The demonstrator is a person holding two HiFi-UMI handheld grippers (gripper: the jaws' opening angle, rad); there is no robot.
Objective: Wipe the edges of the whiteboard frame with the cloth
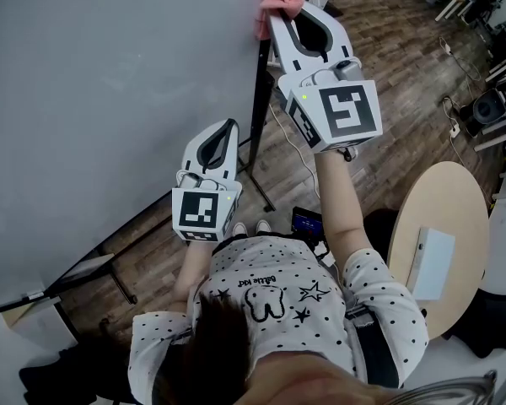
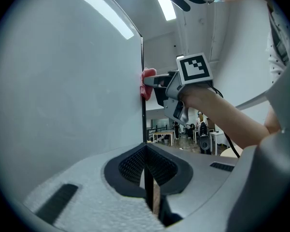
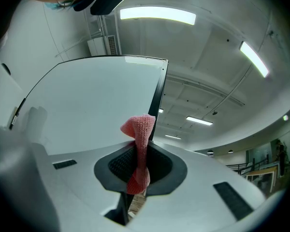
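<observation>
Right gripper (image 3: 137, 174) around cloth (image 3: 140, 129), against frame (image 3: 157, 94)

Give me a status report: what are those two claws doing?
Right claw shut on pink cloth, at whiteboard frame. Left claw clamps frame lower. Nothing blocking.

Wood-plank floor (image 1: 388, 66), round pale table (image 1: 455, 192), ceiling strip lights (image 3: 157, 14) overhead

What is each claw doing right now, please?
Left claw: closed on the edge of the whiteboard frame.
Right claw: closed on the pink cloth, pressed against that frame.
</observation>
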